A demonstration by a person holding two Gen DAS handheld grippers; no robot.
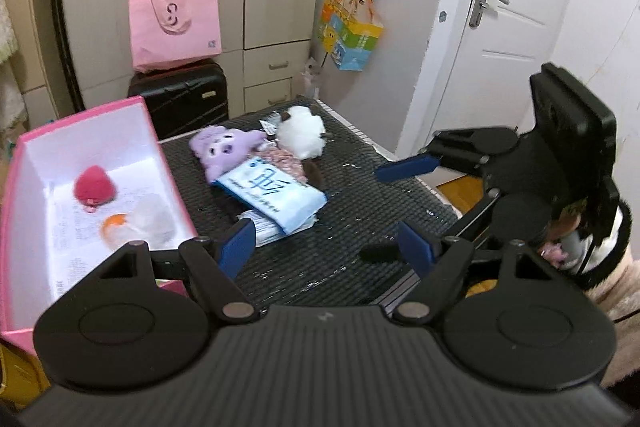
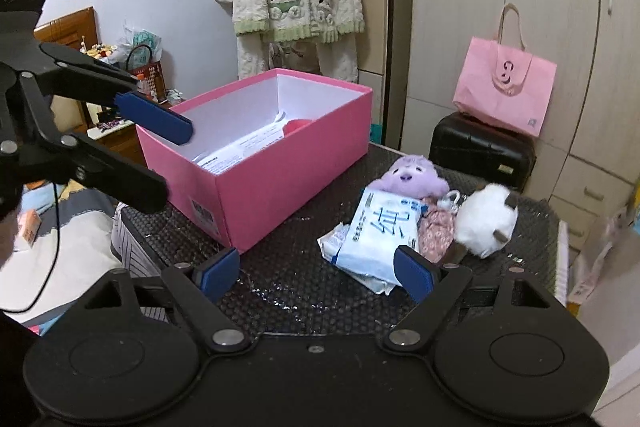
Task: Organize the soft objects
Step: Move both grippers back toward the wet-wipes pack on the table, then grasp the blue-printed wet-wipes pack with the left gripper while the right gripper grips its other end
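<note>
Plush toys and tissue packs sit in a loose cluster on your black mesh table (image 1: 352, 187), toward its far edge in the left wrist view: a purple plush (image 1: 222, 147), a white fluffy plush (image 1: 300, 137) just beside it, a small pink floral piece (image 1: 286, 161) between them, and a blue-and-white tissue pack (image 1: 276, 197) overlapping the purple plush, with a second pack (image 1: 260, 227) under it. At the table's left edge stands the open pink box (image 1: 80, 123), holding a red plush (image 1: 94, 189) and a white-and-orange soft item (image 1: 136, 219). Your left gripper (image 1: 326, 247) hovers above the near edge with its blue fingers apart and nothing between them; your right gripper (image 1: 404, 167) reaches in from the right, also spread and empty. In the right wrist view, the pink box (image 2: 280, 179) stands at the far left corner, the purple plush (image 2: 412, 173) and white fluffy plush (image 2: 486, 221) lie toward the right edge, and the tissue pack (image 2: 380, 235) lies just ahead of your right gripper (image 2: 318, 273), whose fingers stand wide. Your left gripper (image 2: 160, 147) hangs beside the box's near left corner.
</note>
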